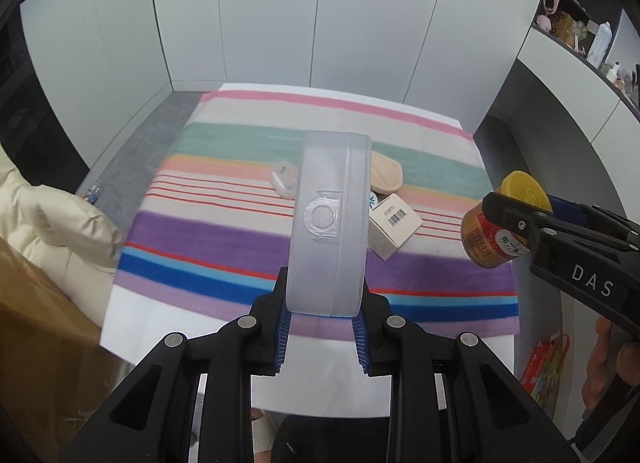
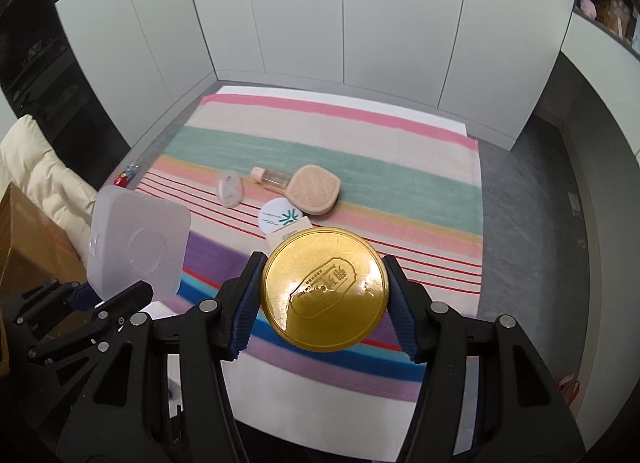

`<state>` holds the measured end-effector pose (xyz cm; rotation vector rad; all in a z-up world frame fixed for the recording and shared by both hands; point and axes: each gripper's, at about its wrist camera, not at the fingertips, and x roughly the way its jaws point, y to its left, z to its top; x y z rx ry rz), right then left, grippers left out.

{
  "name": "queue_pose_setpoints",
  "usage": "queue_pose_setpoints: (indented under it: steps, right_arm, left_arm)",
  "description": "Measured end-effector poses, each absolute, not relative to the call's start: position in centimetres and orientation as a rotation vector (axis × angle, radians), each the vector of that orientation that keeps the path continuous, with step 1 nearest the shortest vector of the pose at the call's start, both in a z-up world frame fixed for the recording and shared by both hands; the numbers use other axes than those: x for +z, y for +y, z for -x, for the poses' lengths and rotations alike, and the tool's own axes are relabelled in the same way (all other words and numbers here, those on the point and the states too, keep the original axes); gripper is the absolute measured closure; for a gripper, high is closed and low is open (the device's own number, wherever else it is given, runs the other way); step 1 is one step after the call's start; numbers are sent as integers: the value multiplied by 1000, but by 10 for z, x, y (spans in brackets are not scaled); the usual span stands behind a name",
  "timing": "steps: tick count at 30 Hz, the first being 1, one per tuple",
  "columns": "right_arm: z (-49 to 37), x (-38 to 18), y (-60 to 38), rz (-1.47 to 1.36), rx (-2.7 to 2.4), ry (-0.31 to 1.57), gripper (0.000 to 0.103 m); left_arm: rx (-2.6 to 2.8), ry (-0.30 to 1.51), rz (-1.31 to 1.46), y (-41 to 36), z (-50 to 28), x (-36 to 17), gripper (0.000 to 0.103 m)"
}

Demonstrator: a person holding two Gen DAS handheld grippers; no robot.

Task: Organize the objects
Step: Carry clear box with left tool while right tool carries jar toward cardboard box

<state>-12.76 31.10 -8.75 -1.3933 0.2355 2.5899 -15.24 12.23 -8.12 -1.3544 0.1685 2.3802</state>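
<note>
My left gripper (image 1: 322, 323) is shut on a frosted translucent plastic box (image 1: 330, 223), held on edge above the striped cloth (image 1: 224, 231); the same box (image 2: 138, 247) shows at the left of the right wrist view. My right gripper (image 2: 324, 307) is shut on a round can with a gold lid (image 2: 326, 289), lifted over the cloth; from the left wrist view the can (image 1: 496, 223) hangs at the right. On the cloth lie a small barcode carton (image 1: 394, 227), a beige pouch (image 2: 314, 189), a clear vial (image 2: 270, 177), a white round disc (image 2: 280, 217) and a small white case (image 2: 229, 189).
The striped cloth (image 2: 400, 191) covers a white table with white cabinet panels (image 2: 300, 23) behind. A cream padded jacket (image 1: 52, 219) and a brown cardboard box (image 1: 36, 327) stand at the left. Grey floor (image 2: 532, 243) runs along the right; shelves with small items (image 1: 576, 23) are at the upper right.
</note>
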Motion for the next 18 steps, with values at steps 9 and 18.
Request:
queue_pose_setpoints:
  steps: [9,18]
  right_arm:
    - [109,-61,286,1352,2678,150,43]
    - [110,-51,256,1345,2761,129,43]
  left_arm:
    - [2458,151,1308,97,141,-49,76]
    - [2532,83,1312,64,123,-36,76]
